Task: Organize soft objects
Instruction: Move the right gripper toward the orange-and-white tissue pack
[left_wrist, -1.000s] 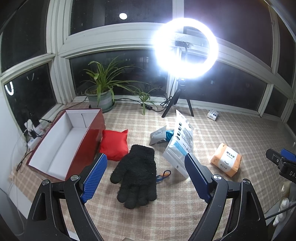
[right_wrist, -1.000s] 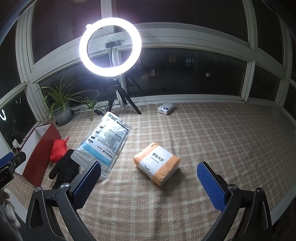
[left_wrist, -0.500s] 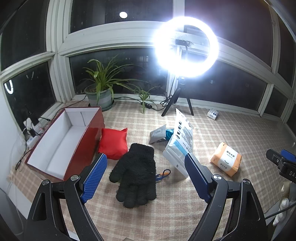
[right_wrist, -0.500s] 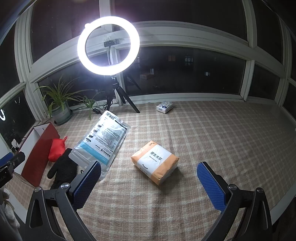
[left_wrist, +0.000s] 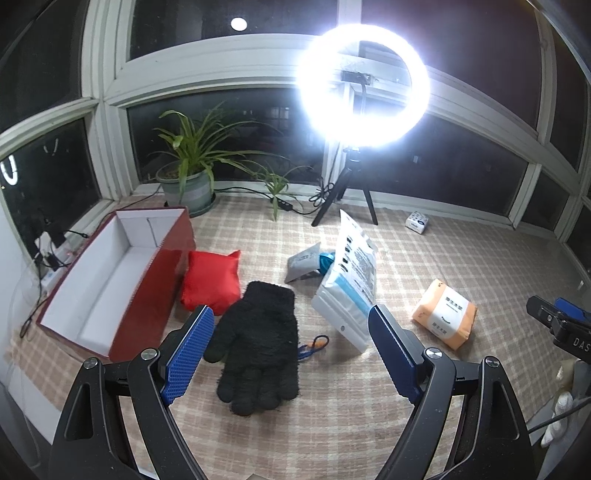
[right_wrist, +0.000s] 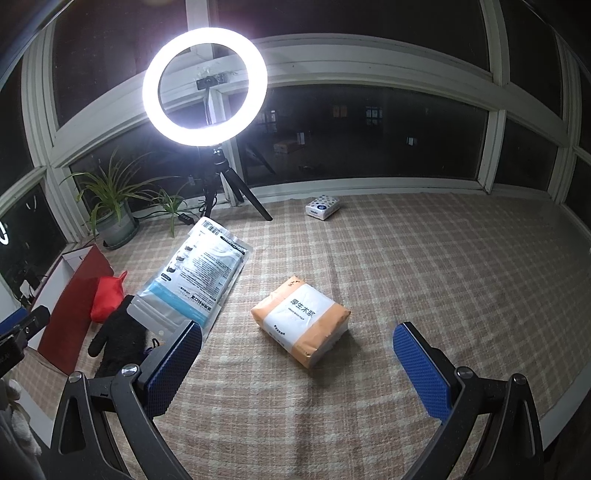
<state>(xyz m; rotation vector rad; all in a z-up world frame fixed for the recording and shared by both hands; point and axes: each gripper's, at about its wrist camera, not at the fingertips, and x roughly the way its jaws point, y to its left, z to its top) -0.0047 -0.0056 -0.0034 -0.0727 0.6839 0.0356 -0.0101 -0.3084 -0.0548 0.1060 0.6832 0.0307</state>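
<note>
Covering window-bay floor (right_wrist: 424, 258), checked cloth (left_wrist: 332, 435)

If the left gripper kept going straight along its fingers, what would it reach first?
Most likely the black glove, which lies between the open left gripper's fingers on the plaid mat. Depth is hard to judge.

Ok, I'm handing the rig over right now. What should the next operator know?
Left tool: open, empty, above the black fuzzy glove.
Right tool: open, empty, facing the orange tissue pack.
The red box holds nothing. The red pouch lies beside it; the face-mask bag and grey pouch lie mid-cloth.
Done: nothing boxed.
Left: every soft item; the glove looks closest.
</note>
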